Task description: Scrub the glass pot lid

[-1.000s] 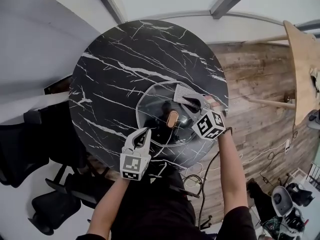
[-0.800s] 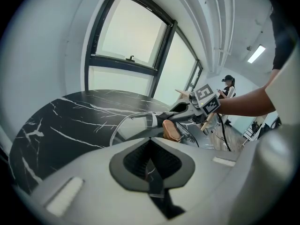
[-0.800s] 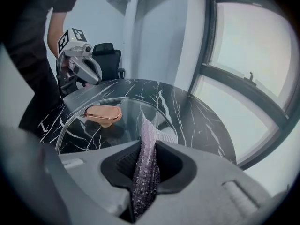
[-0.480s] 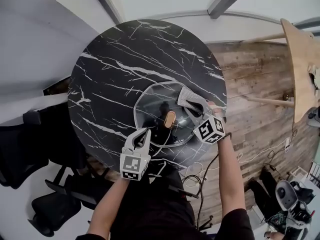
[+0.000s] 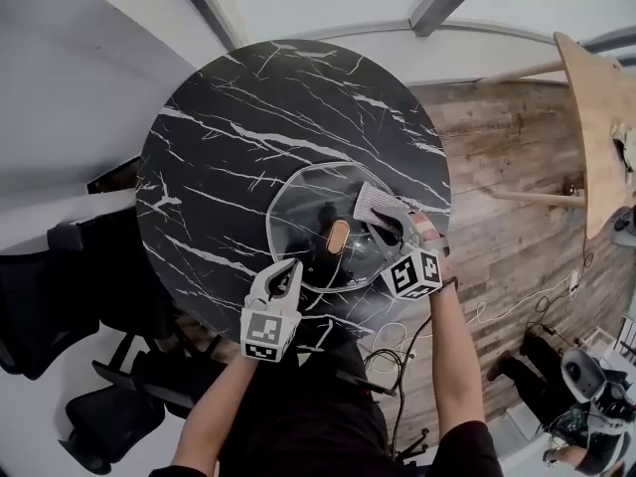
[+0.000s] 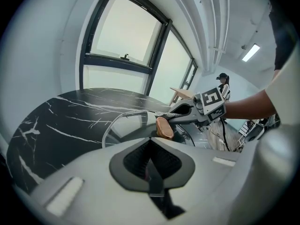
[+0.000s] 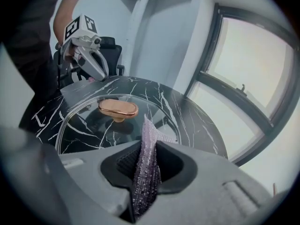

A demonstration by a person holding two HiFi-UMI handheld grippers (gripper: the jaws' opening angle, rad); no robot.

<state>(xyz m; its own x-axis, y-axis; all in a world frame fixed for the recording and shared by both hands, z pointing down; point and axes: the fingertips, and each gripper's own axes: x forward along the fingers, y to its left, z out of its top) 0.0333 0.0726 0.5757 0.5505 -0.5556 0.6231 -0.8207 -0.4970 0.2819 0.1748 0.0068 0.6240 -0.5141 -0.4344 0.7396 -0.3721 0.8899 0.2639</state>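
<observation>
The glass pot lid (image 5: 308, 207) lies flat on the round black marble table (image 5: 219, 137), its copper knob (image 5: 339, 236) upward. My right gripper (image 5: 383, 215) is shut on a grey scrub cloth (image 5: 370, 203), whose free end rests on the lid's right half. In the right gripper view the cloth (image 7: 146, 158) sticks up between the jaws, with the knob (image 7: 117, 108) just beyond. My left gripper (image 5: 288, 268) hovers shut at the lid's near rim, with nothing seen between its jaws. From the left gripper view, the lid (image 6: 126, 123) and knob (image 6: 164, 127) lie straight ahead.
Black office chairs (image 5: 99, 415) stand at the lower left beside the table. Wooden floor (image 5: 507, 167) lies to the right, with cables (image 5: 397, 351) near my feet and a wooden tabletop (image 5: 601, 127) at the far right. Windows line the far wall (image 6: 122, 36).
My right gripper has drawn back slightly toward me, sliding the cloth across the lid's right side. The lid shifted a little left. The left gripper stayed put.
</observation>
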